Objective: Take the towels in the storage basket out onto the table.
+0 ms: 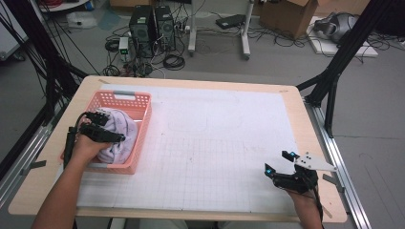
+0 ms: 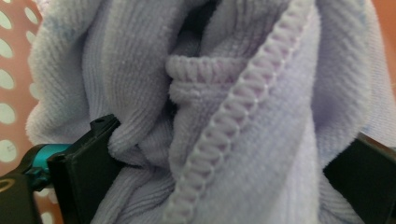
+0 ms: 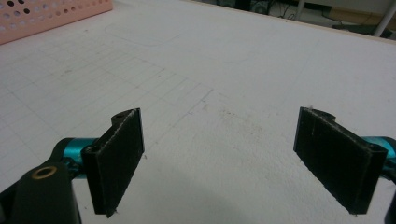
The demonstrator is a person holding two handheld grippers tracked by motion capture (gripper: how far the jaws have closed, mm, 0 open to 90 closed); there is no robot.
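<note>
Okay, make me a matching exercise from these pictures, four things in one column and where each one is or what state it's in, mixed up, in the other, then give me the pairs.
Column one:
1. left tongs
2. right tongs
3. basket
4. cloth

Column two:
A. pink, on the table's left side
B. open above the bare gridded mat
C. lilac, bunched up inside the basket
D. jaws either side of a bunch of fabric

Pairs: 1-D, 2-B, 3-A, 4-C
</note>
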